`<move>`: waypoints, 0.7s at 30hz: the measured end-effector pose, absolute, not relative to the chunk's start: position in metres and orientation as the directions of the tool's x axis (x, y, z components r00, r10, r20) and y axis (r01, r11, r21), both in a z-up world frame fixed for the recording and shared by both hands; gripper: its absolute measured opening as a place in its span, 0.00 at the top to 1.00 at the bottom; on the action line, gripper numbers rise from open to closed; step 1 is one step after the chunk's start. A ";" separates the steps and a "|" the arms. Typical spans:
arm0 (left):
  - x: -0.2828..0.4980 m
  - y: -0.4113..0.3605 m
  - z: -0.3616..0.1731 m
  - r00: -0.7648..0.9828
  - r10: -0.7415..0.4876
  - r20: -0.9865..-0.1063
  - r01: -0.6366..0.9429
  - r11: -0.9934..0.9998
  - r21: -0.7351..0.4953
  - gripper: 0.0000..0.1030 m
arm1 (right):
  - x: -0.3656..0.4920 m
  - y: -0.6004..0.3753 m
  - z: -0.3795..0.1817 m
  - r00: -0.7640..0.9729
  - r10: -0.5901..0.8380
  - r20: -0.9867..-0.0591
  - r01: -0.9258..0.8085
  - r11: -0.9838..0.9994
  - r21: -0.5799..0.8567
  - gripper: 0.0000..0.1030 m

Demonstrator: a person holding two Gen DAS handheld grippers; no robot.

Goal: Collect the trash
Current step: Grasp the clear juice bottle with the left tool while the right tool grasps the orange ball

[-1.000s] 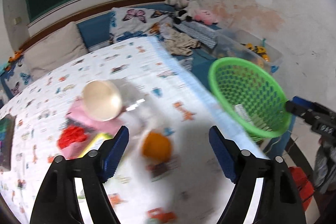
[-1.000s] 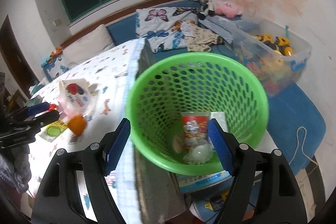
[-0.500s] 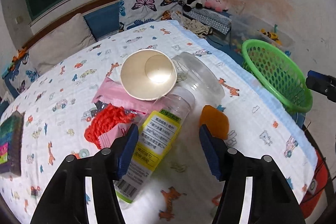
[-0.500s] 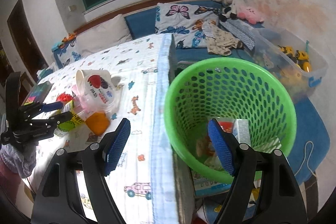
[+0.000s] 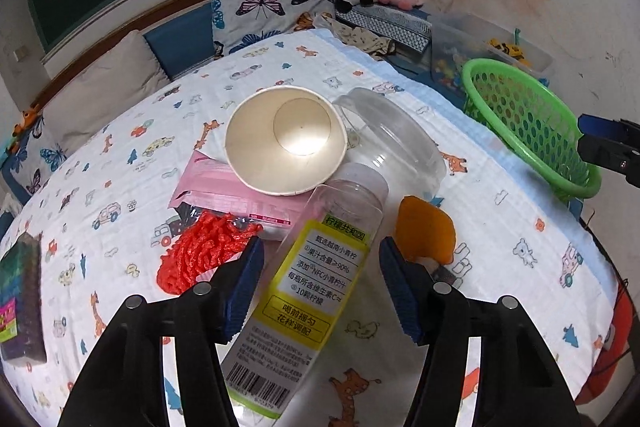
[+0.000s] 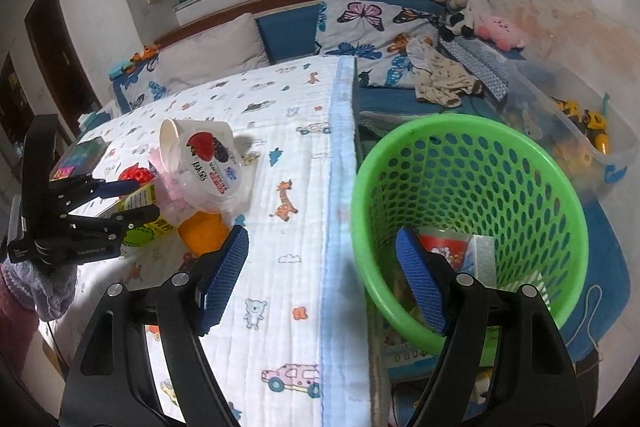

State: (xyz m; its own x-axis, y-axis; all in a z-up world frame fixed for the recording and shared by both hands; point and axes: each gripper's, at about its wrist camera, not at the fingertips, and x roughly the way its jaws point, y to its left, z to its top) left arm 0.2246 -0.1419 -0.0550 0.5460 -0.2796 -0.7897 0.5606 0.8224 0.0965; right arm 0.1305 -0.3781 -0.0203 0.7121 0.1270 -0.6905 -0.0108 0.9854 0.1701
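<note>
The left hand-held gripper (image 5: 322,285), jaws apart and just narrowed, straddles the juice bottle (image 5: 316,279); it should clamp mid-label, squarely.

1 bottle (image 5: 320,291), 1 paper cup (image 5: 285,140), 1 basket (image 6: 472,219), 2 grippers.

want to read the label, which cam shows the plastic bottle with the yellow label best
The left wrist view: the plastic bottle lies full length between the left gripper fingers, label text facing the camera. The right wrist view shows only a yellow-green sliver of it behind that gripper.
</note>
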 end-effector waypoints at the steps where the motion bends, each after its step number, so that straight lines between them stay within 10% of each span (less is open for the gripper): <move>1: 0.226 -0.143 -0.057 0.542 -0.278 -0.793 0.565 0.819 0.099 0.43 | 0.132 -0.377 -0.021 0.709 0.133 -0.692 -0.015 0.985 0.174 0.26; 21: 0.204 -0.130 -0.051 0.569 -0.294 -0.768 0.518 0.854 0.057 0.54 | 0.142 -0.355 -0.029 0.676 0.213 -0.706 -0.084 0.973 0.213 0.26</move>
